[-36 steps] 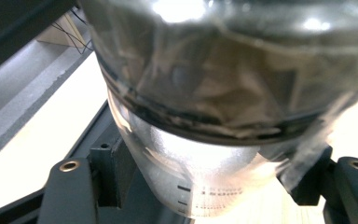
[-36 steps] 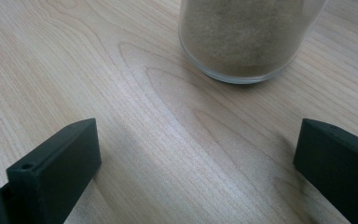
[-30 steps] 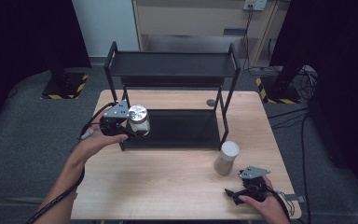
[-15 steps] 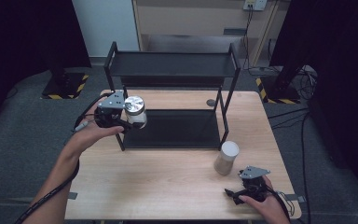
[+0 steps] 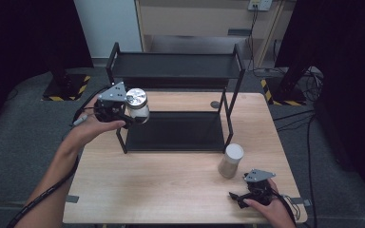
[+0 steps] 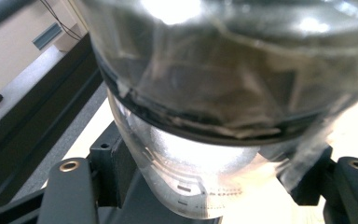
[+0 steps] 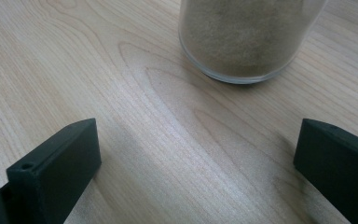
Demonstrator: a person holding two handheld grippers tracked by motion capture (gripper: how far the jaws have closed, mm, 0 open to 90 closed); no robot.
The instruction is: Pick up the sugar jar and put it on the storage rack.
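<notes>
My left gripper is shut on a clear jar with a silver lid, held in the air at the left post of the black two-tier shelf. In the left gripper view the jar sits close between the two black jaws. A second jar of beige powder with a white lid stands on the wooden table right of the shelf. My right gripper rests open on the table just in front of that jar, and the right gripper view shows the jar's base ahead of the spread jaws.
The shelf's lower tray is bare and dark. A small round dark disc lies on the table behind the shelf's right post. Cables trail from both grippers. Dark floor surrounds the table.
My left gripper has lifted the silver-lidded jar up and slightly back along the shelf's left post. The right gripper and the powder jar have stayed put.
</notes>
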